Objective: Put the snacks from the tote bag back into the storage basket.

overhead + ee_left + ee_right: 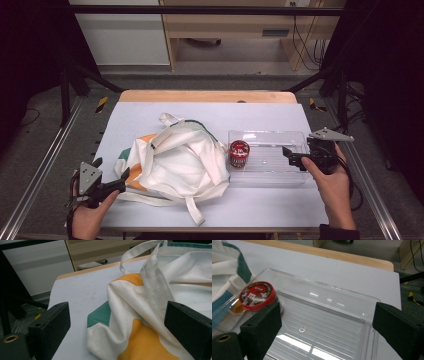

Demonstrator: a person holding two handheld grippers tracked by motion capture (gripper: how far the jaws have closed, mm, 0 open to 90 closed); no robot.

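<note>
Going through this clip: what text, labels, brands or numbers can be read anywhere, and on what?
"m": large white letters on the lid of the red can standing in the clear tray; the small white print around them is too blurred to read.
Side label of the can: too small to read.
Cloth bag: no text visible.

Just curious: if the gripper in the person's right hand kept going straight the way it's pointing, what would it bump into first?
Probably the red-lidded can in the clear tray; the open right gripper points toward it, though depth is uncertain.
</note>
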